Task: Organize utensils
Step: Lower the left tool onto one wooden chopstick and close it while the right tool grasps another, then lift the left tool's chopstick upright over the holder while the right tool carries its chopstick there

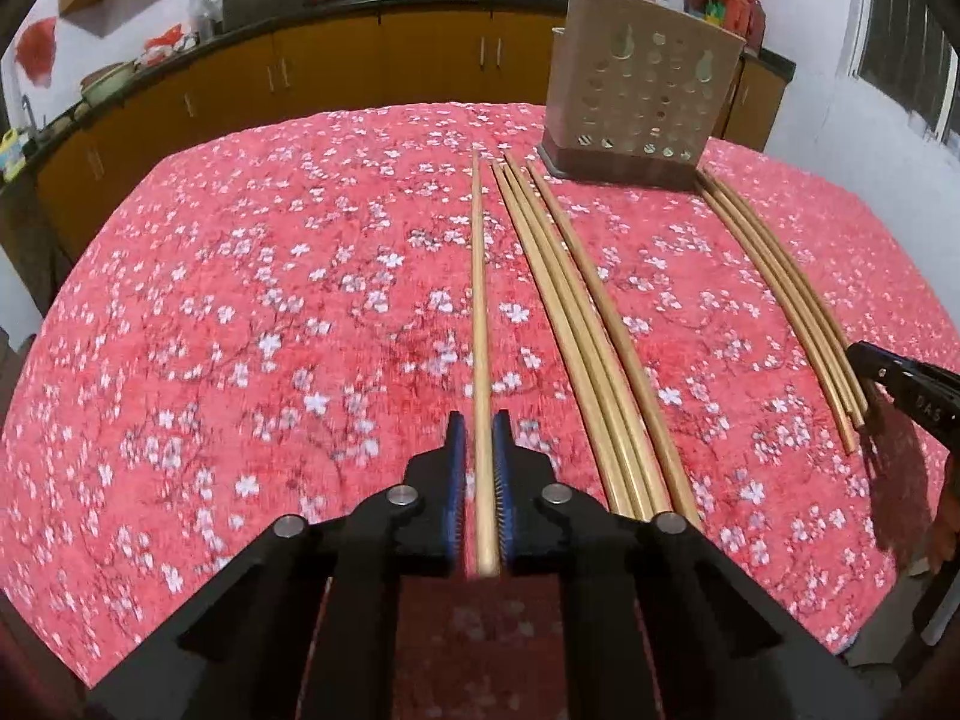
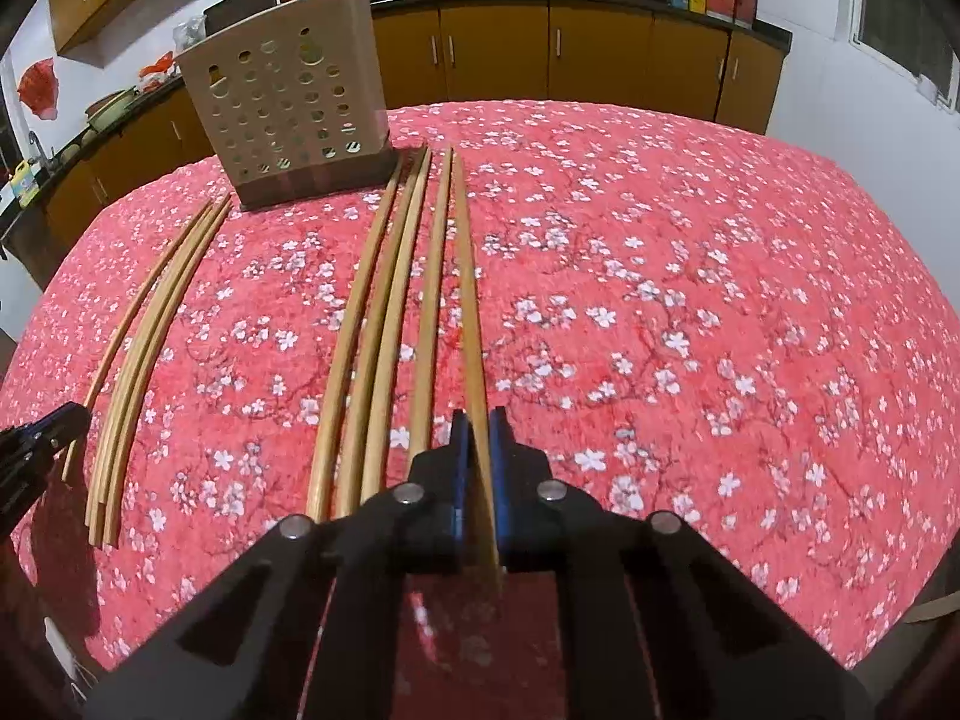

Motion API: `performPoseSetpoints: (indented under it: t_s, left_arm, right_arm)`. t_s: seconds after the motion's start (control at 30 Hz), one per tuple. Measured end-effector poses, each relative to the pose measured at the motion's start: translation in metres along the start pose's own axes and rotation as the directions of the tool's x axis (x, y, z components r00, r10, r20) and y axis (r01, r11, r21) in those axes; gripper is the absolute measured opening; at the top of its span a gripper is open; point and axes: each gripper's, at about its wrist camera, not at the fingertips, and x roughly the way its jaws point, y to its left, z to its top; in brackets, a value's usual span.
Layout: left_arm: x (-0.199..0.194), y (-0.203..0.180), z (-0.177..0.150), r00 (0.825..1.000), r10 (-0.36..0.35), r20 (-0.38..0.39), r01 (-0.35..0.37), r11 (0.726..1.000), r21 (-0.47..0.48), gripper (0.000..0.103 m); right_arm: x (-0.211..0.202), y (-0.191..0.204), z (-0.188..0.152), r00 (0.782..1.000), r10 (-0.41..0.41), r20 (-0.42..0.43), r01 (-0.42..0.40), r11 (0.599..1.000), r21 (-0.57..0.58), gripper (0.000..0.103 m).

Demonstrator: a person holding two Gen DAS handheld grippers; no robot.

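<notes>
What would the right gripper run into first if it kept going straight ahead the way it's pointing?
Probably nothing close: the right gripper, shut on a chopstick, points along it over bare tablecloth. The perforated utensil holder sits left of that line, though fisheye depth is uncertain.

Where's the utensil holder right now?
The utensil holder stands upright at the table's far edge, right of center in the left wrist view, with the chopsticks' far tips beside its base.

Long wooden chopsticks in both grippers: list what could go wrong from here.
1. Left gripper and right gripper each pinch one long wooden chopstick near its end, so the far tip may swing or droop.
2. The loose wooden chopsticks lie close alongside and could get knocked.
3. The beige perforated utensil holder could tip if struck.
</notes>
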Motion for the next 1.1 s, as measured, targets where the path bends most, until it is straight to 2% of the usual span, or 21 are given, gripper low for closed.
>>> performPoseSetpoints:
  t_s: [0.23, 0.43, 0.7, 0.9, 1.1]
  left_arm:
    - [0.025, 0.014, 0.033, 0.999, 0.035, -0.022, -0.036, 0.999, -0.018, 0.007]
    - [0.036, 0.028, 0.042, 1.000, 0.027, 0.015, -0.026, 0.999, -0.046, 0.007]
    - [0.032, 0.036, 0.038, 0.999, -0.017, 0.031, 0.019, 0.995, -0.093, 0.008]
    - [0.027, 0.034, 0.033, 1.000, -0.003, 0.029, 0.005, 0.997, -0.078, 0.007]
    - [0.021, 0.033, 0.035, 0.999, 0.029, 0.022, -0.027, 0.997, -0.070, 0.007]
  right_arm:
    - [0.025, -0.008, 0.032, 1.000, -0.016, -0.002, 0.016, 1.000, 0.012, 0.008]
    - [0.043, -0.019, 0.050, 0.998, -0.042, 0.047, 0.041, 0.999, 0.028, 0.008]
    - [0.038, -0.023, 0.043, 0.997, -0.040, 0.061, 0.038, 0.999, 0.030, 0.008]
    - [0.030, -0.023, 0.033, 0.997, -0.044, 0.063, 0.043, 0.999, 0.025, 0.008]
    - [0.010, -0.020, 0.034, 0.990, -0.035, 0.137, 0.032, 0.999, 0.020, 0.008]
